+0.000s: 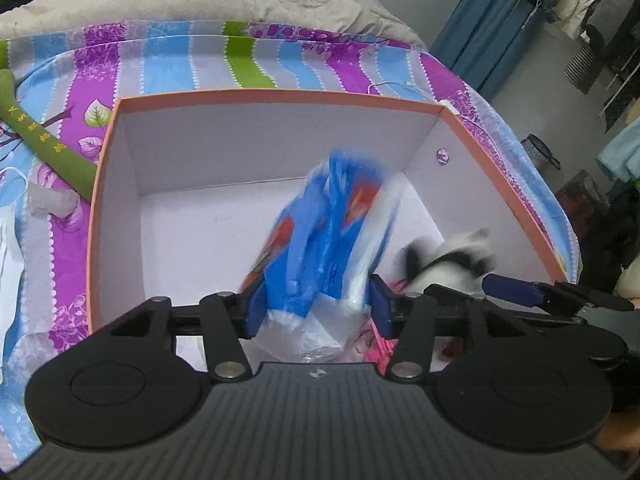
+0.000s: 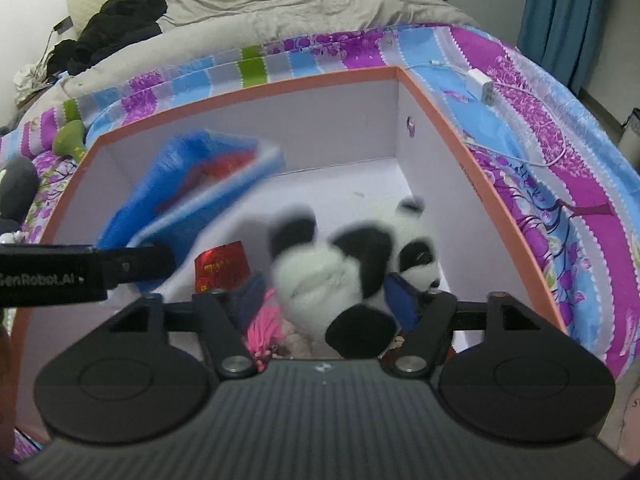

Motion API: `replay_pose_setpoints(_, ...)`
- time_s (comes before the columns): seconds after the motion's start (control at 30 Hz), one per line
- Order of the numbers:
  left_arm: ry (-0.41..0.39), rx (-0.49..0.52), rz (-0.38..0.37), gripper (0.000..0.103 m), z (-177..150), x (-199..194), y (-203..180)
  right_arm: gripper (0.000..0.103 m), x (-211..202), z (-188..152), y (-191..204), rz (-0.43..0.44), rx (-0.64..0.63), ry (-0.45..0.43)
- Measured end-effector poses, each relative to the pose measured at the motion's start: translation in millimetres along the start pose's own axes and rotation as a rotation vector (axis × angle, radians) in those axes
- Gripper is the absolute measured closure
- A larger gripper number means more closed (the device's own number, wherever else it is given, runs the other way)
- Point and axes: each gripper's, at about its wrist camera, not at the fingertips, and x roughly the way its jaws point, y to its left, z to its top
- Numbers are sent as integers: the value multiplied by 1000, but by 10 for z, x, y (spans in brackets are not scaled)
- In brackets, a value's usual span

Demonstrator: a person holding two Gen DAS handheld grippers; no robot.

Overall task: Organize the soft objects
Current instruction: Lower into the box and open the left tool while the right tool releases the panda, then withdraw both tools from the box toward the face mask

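Observation:
An open white box with an orange rim (image 1: pixel 272 94) (image 2: pixel 436 96) sits on a striped floral bedsheet. My left gripper (image 1: pixel 316 308) is shut on a blue, red and white plastic packet (image 1: pixel 328 224), held over the box; the packet also shows blurred in the right wrist view (image 2: pixel 192 188). My right gripper (image 2: pixel 324 300) is shut on a black and white panda plush (image 2: pixel 344 268), held over the box's right side; the plush also shows in the left wrist view (image 1: pixel 456 256). A pink fuzzy item (image 2: pixel 266 328) and a red foil packet (image 2: pixel 222 272) lie in the box.
A green plush stick (image 1: pixel 44 140) and a crumpled clear wrapper (image 1: pixel 52 202) lie left of the box. A white charger with its cable (image 2: pixel 480 82) lies on the sheet right of it. A grey duvet (image 2: pixel 300 4) and dark clothes (image 2: pixel 116 20) are behind.

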Motion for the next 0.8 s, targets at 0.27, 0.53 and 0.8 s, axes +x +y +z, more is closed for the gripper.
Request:
replay_pose_setpoints(0.27,-21,27,0,45,-72,-195,-51,33,-110,-17,21,-5,3,-15)
replay_pose_setpoints(0.53,-85,44,2,45,-185,-716,-115,33,-557,-96,148,0,5,-69)
replay_pose_setpoints(0.8,-149,55,9,44,-488,-1377,-99,33,-1081,-288,404,30,-6,-130)
